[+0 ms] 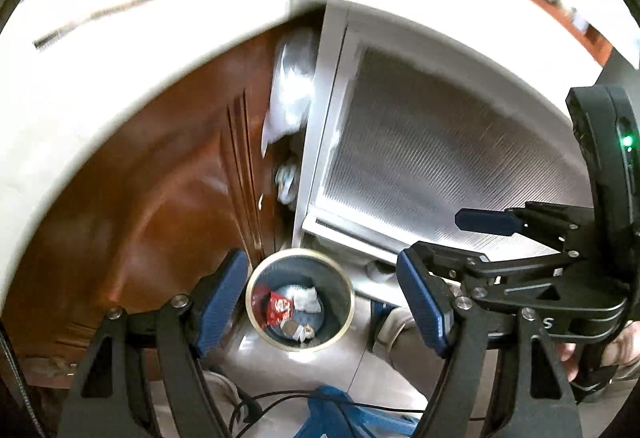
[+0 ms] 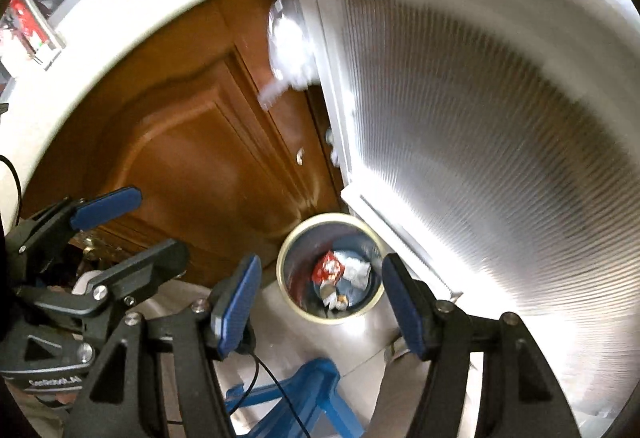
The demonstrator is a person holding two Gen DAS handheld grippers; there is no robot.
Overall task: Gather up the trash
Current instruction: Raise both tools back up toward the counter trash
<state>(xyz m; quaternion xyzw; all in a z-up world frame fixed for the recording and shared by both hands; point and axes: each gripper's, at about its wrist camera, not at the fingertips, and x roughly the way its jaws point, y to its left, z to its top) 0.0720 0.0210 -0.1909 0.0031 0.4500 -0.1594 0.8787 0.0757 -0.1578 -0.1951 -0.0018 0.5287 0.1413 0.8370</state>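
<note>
A round trash bin (image 1: 256,322) with a cream rim stands on the floor below both grippers; it also shows in the right wrist view (image 2: 370,308). Inside lie a red wrapper (image 1: 277,309), white crumpled paper (image 1: 307,299) and small scraps; the red wrapper (image 2: 326,266) and the white paper (image 2: 357,270) show in the right wrist view too. My left gripper (image 1: 324,302) is open and empty, held above the bin. My right gripper (image 2: 320,302) is open and empty above the bin; it also shows at the right of the left wrist view (image 1: 432,238).
A brown wooden cabinet door (image 2: 192,158) is to the left of the bin. A white ribbed-glass door (image 2: 480,142) stands to the right. A white countertop edge (image 1: 120,70) curves above. A plastic bag (image 1: 292,90) hangs between the doors. A blue stool (image 2: 304,394) and cables lie near me.
</note>
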